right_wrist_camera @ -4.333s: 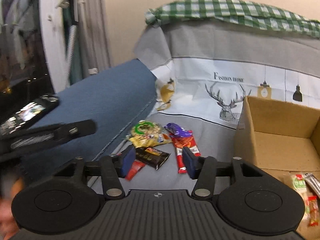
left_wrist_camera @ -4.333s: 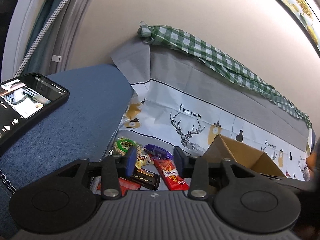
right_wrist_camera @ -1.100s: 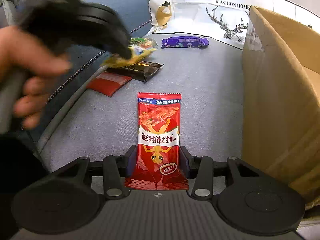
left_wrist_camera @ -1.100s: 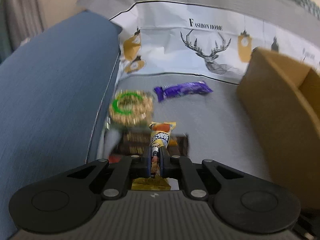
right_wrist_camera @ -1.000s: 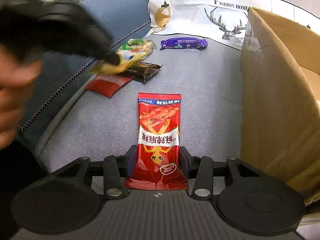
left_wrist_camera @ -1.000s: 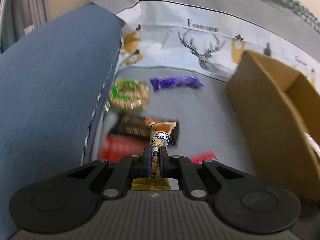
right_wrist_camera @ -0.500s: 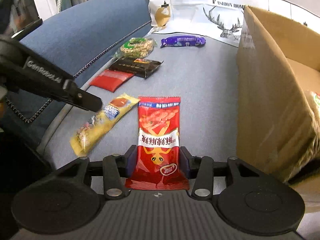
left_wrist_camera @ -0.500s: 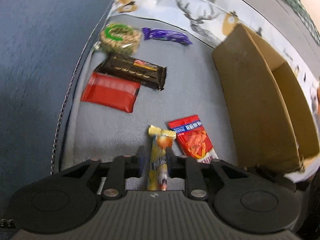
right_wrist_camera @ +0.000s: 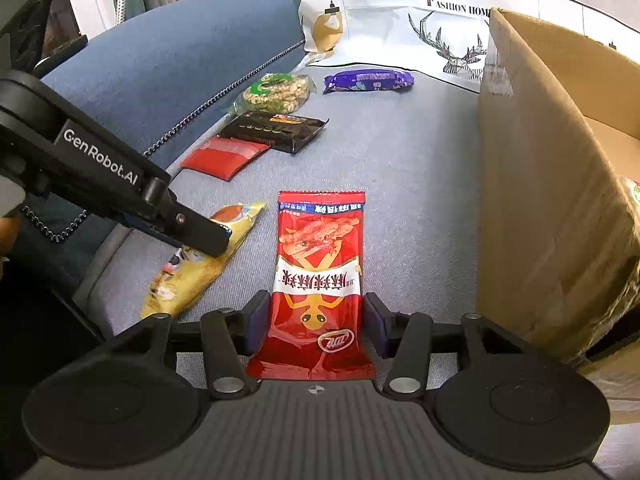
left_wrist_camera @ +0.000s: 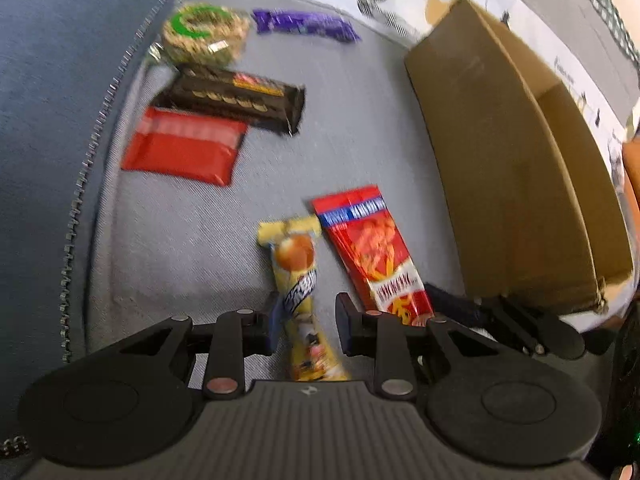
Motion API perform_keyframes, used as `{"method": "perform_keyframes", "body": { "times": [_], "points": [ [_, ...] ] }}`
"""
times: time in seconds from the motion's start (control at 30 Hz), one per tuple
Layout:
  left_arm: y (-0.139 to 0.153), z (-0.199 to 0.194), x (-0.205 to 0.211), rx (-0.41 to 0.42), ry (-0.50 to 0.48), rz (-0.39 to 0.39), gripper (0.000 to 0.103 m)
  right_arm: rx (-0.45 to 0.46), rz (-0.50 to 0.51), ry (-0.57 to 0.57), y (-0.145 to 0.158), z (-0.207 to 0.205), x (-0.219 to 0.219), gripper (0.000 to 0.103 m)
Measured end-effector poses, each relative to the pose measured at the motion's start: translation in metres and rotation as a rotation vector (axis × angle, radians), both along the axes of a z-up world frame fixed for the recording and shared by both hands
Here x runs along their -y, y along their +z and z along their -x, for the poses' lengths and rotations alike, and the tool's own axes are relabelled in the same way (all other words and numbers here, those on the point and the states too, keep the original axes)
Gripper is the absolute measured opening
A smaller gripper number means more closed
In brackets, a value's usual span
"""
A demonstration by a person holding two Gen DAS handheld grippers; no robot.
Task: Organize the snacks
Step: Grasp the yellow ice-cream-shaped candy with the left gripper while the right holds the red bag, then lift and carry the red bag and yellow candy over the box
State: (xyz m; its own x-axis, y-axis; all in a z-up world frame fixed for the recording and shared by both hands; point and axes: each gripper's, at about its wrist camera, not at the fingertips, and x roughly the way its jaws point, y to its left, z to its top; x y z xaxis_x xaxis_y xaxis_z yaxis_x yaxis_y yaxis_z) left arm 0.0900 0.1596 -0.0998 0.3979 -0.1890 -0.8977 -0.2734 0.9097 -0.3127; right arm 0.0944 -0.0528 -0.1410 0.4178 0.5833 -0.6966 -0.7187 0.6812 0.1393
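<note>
Yellow packet (right_wrist_camera: 202, 258), red packet (right_wrist_camera: 318, 280) beside it; purple wrapper (right_wrist_camera: 368, 80), black bar (right_wrist_camera: 276, 130); brown box (right_wrist_camera: 540, 184); grey-blue sofa seat (right_wrist_camera: 420, 168).

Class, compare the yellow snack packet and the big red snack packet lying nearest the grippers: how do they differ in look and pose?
The yellow snack packet is narrow and stick-like; the red snack packet is clearly wider and flatter. In the right wrist view the yellow one lies slanted, while the red one lies straight. Both rest flat on the grey cushion, side by side.
</note>
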Motion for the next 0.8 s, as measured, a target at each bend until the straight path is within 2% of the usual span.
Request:
{"method": "perform_keyframes", "body": {
  "times": [0.17, 0.33, 0.47, 0.5, 0.67, 0.8],
  "points": [
    [-0.007, -0.006, 0.004, -0.043, -0.029, 0.009, 0.03, 0.004, 0.002, 0.002, -0.001, 0.0, 0.0, 0.053],
    [-0.008, -0.008, 0.009, -0.062, -0.041, -0.029, 0.029, 0.027, 0.017, 0.01, -0.002, 0.002, -0.001, 0.051],
    [-0.009, -0.011, 0.013, -0.07, -0.058, -0.047, 0.015, 0.042, 0.018, 0.01, -0.002, 0.003, 0.0, 0.046],
    [-0.009, -0.011, 0.013, -0.067, -0.064, -0.043, 0.011, 0.042, 0.014, 0.007, -0.001, 0.004, 0.001, 0.045],
    [-0.003, -0.006, 0.01, -0.02, -0.05, -0.026, 0.01, 0.058, -0.01, -0.009, 0.005, 0.006, 0.009, 0.042],
    [0.009, 0.004, 0.005, 0.072, -0.028, -0.004, 0.01, 0.085, -0.035, -0.015, 0.014, 0.01, 0.013, 0.041]
  ]
}}
